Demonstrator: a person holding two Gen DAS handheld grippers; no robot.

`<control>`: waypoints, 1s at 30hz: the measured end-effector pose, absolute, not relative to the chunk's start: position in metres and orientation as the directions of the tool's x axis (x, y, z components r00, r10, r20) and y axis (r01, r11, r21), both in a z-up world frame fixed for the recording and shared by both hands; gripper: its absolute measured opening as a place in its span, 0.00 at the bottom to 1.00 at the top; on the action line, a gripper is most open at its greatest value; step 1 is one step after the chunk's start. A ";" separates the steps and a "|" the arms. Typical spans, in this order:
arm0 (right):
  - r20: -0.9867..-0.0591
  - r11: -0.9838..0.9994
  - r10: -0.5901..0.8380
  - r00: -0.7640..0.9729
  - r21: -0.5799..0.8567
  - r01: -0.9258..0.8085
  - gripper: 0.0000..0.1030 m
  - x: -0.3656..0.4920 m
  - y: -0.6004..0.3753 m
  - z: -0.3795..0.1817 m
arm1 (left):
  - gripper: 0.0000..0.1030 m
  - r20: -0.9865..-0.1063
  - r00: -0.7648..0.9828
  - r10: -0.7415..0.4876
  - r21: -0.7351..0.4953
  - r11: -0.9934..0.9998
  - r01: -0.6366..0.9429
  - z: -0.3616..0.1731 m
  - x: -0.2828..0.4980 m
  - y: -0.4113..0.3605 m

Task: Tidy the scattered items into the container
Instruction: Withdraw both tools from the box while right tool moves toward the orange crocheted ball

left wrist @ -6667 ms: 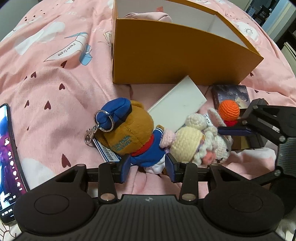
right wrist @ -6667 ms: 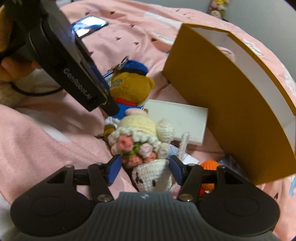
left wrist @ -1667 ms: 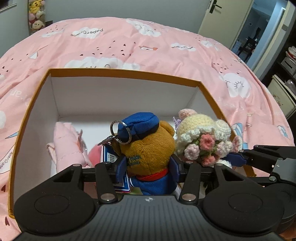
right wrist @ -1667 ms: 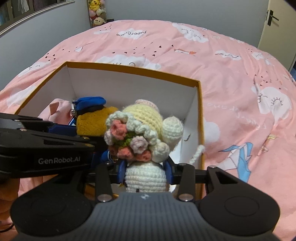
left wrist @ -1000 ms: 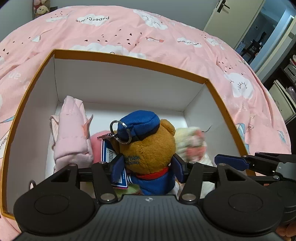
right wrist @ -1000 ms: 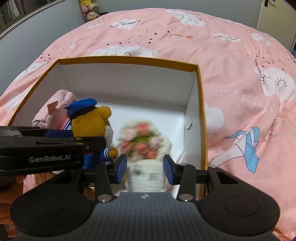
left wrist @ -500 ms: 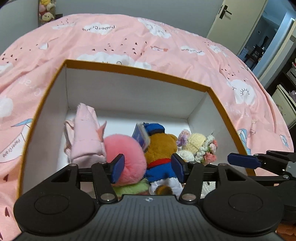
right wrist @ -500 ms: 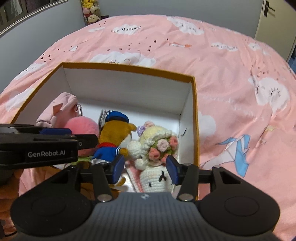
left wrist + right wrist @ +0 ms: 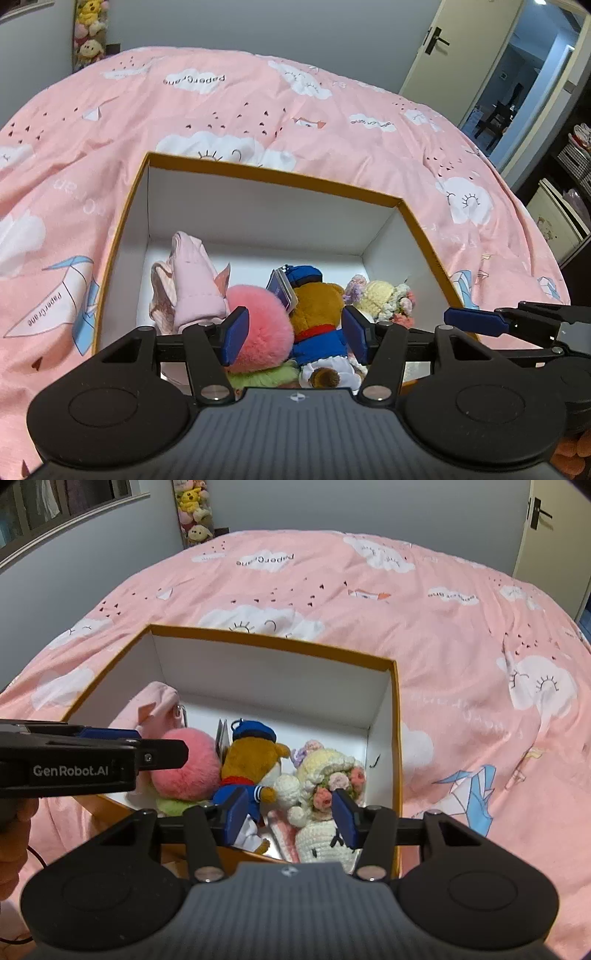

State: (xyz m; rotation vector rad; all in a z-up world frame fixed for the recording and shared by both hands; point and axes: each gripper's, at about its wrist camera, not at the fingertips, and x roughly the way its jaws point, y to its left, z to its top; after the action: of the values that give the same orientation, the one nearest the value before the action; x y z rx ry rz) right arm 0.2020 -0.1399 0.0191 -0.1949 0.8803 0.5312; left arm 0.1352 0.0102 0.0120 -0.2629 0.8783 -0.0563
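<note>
The orange box point(image 9: 271, 175) point(image 9: 273, 642) with white inside stands on the pink bed. In it lie a brown bear keychain with blue cap point(image 9: 314, 295) point(image 9: 251, 760), a crocheted doll with flower hat point(image 9: 384, 299) point(image 9: 328, 775), a pink fluffy ball point(image 9: 258, 314) point(image 9: 184, 764) and a pink cloth item point(image 9: 192, 280) point(image 9: 155, 701). My left gripper point(image 9: 293, 334) is open and empty above the box's near side. My right gripper point(image 9: 290, 818) is open and empty above the doll; it also shows in the left wrist view point(image 9: 476, 321).
The pink patterned duvet point(image 9: 240, 107) point(image 9: 461, 646) surrounds the box. A door point(image 9: 443, 48) and a doorway are at the far right. Plush toys point(image 9: 192, 513) are stacked in the far wall corner. Shelves point(image 9: 569, 206) stand at the right.
Both grippers carried the bear and the doll from the bed over the box, opened and dropped them inside. Both have since pulled up and back, empty.
</note>
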 end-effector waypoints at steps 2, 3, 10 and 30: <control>-0.765 0.852 0.374 0.524 0.060 -0.521 0.52 0.198 -0.142 0.023 | 0.63 -0.742 0.651 -0.158 -0.243 0.969 -0.042 0.018 0.130 0.008; -0.759 0.849 0.382 0.527 0.063 -0.525 0.51 0.195 -0.142 0.025 | 0.62 -0.736 0.658 -0.159 -0.239 0.971 -0.032 0.021 0.126 0.007; -0.676 0.833 0.449 0.585 0.079 -0.548 0.51 0.161 -0.152 0.040 | 0.61 -0.670 0.715 -0.199 -0.199 0.976 0.085 0.043 0.091 -0.003; -0.714 0.779 0.422 0.559 -0.030 -0.626 0.51 0.078 -0.147 -0.016 | 0.61 -0.738 0.669 -0.089 0.047 0.982 0.182 0.000 0.003 0.003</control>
State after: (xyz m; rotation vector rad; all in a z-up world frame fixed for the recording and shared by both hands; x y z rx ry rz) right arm 0.0784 -0.1473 -0.0158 -0.2959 0.7541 0.6280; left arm 0.0027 0.0032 -0.0001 0.1199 0.8250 -0.1531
